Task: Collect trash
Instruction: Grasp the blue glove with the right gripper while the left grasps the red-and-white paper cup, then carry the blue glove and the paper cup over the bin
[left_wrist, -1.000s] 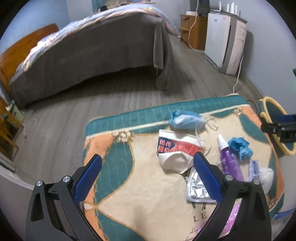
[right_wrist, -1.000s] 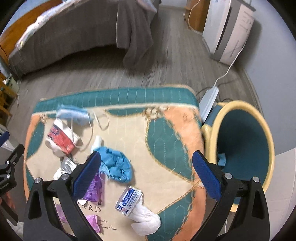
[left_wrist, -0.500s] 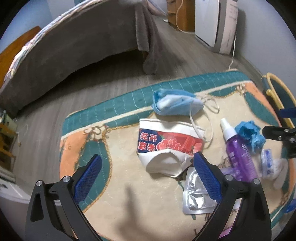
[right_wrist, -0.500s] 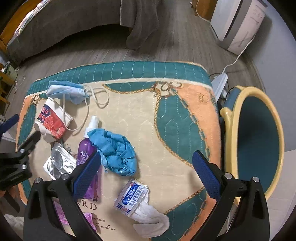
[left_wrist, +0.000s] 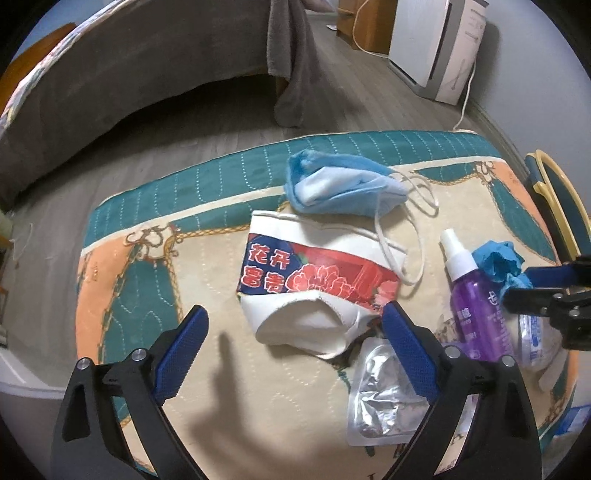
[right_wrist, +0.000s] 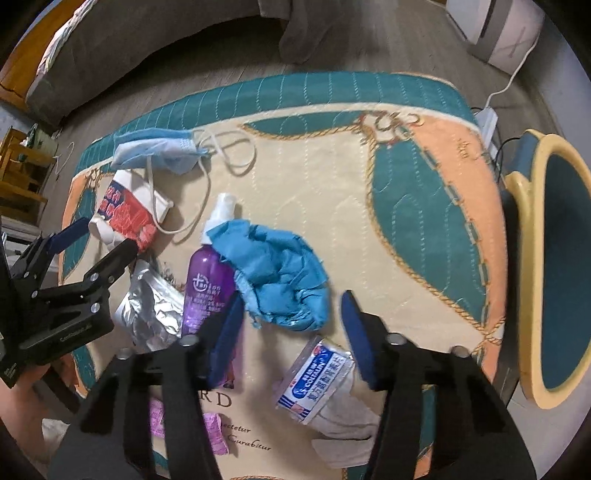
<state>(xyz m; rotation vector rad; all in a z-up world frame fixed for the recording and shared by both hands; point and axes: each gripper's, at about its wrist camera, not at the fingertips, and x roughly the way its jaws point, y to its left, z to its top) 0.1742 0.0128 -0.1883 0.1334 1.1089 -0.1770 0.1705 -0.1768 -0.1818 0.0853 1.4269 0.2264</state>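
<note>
I see a patterned mat (right_wrist: 424, 206) on grey wood flooring (left_wrist: 192, 136). Bed with grey cover (left_wrist: 147, 62) stands behind it. White appliance (left_wrist: 439, 44) against far wall, cord (left_wrist: 466, 92) trailing down. Wooden furniture (right_wrist: 22, 173) at left edge.

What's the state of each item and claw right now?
left claw: open, empty, over crushed paper cup
right claw: open, around crumpled blue glove
face mask: folded, loops loose
spray bottle: lying flat, capped
foil pouch: torn open
bin: upright
</note>
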